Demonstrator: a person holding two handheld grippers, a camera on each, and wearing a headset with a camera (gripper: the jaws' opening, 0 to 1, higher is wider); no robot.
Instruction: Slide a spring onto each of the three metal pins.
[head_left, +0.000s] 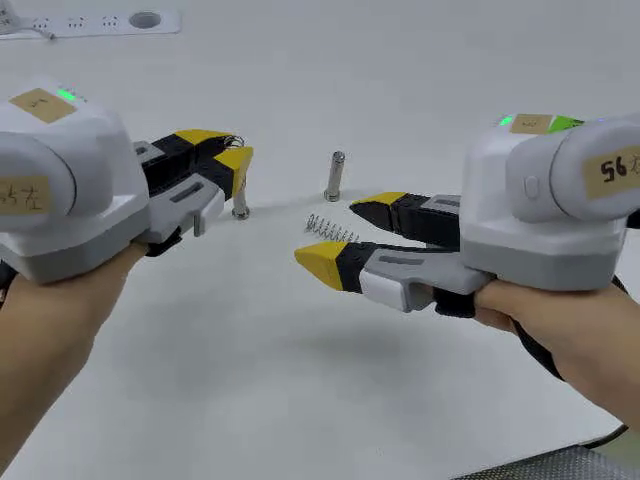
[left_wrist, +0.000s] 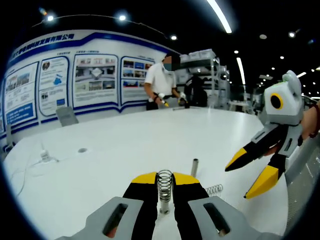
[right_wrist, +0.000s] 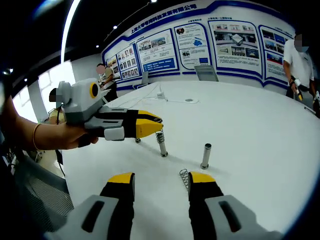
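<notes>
Left gripper (left_wrist: 165, 177), pinching a spring (left_wrist: 165, 184), should lower it plumb over the metal pin (left_wrist: 164, 206); right gripper (head_left: 328, 231) gapes empty.

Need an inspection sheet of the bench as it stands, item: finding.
Surface: white table, plain.
Job's things: spring held over a pin; second pin upright, bare; loose spring lying flat near it.
Clutter: white strip at far edge.
Grippers: left claw shut on the held spring; right claw open beside the loose spring.
Cables: white cable on the table's far part.
Surroundings: display boards, people standing.
</notes>
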